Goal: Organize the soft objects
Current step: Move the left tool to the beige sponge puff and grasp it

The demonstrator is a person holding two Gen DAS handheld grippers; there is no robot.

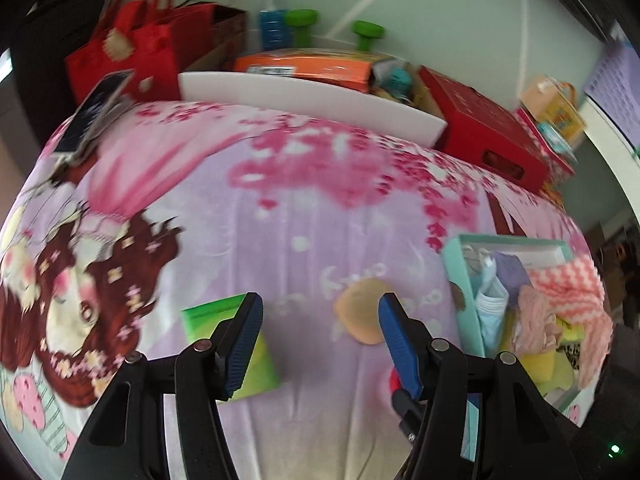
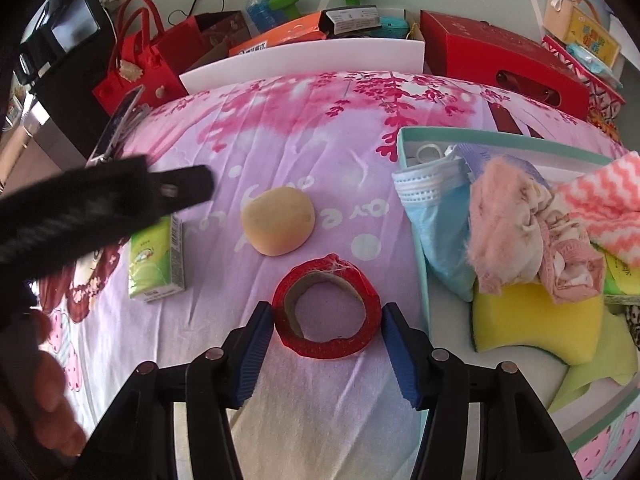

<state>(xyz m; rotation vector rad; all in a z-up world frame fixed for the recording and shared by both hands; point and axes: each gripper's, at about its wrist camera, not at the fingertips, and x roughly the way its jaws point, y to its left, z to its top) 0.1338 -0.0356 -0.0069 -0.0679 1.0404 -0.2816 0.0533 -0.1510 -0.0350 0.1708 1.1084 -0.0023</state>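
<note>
A red tape roll [image 2: 326, 312] lies flat on the bedsheet [image 2: 280, 128] between the blue pads of my right gripper [image 2: 327, 309]. The pads stand close to its sides without visibly pressing. Just beyond it sit a tan round puff [image 2: 278, 220] and a green tissue pack [image 2: 158, 264]. My left gripper [image 1: 320, 304] hangs open and empty over the sheet, with the puff [image 1: 360, 314] by its right finger and the tissue pack [image 1: 224, 344] partly behind its left finger. A teal box [image 2: 418, 216] to the right holds a face mask [image 2: 424, 192], pink cloths [image 2: 516, 224] and a yellow sponge [image 2: 536, 320].
Along the far edge stand a white tray [image 2: 304, 60], a red felt bag [image 2: 136, 64], a red carton [image 2: 500, 52], an orange box and green dumbbells. A phone on a clip [image 2: 120, 124] leans at the far left. A person's hand [image 2: 52, 400] shows at the lower left.
</note>
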